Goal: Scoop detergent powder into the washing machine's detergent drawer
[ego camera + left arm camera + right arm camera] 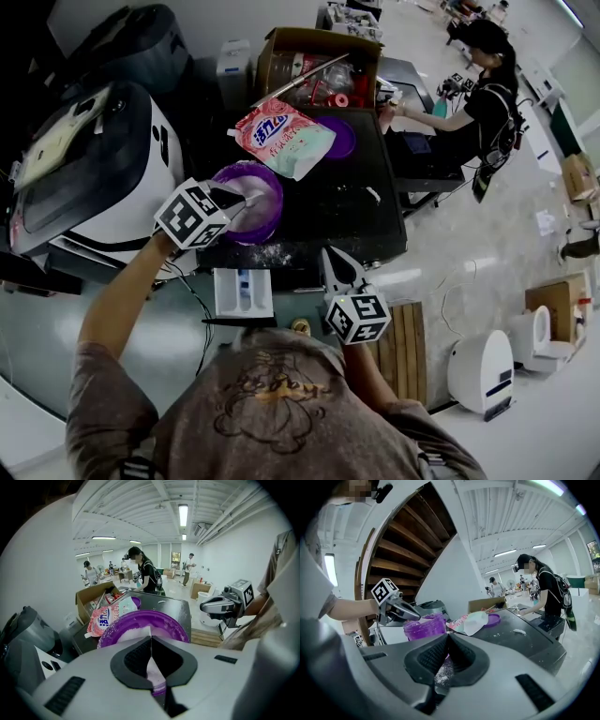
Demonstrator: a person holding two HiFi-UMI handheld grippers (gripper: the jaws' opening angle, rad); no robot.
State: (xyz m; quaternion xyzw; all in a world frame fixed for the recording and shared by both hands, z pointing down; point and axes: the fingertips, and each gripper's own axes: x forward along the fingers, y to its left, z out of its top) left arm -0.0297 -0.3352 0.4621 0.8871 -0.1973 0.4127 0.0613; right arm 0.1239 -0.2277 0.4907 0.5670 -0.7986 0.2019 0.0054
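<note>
A purple tub of white powder stands near the front of a black table. My left gripper reaches over the tub's rim, shut on the pale handle of a scoop whose bowl is down in the tub. Behind the tub lie a pink and white detergent bag and a purple lid. A white detergent drawer sticks out below the table's front edge. My right gripper hovers right of the drawer, shut on nothing. Spilled powder dusts the table edge.
A white and black machine stands left of the table. An open cardboard box sits at the back. A person works at a bench beyond. A wooden slatted stand and a white appliance are on the floor at right.
</note>
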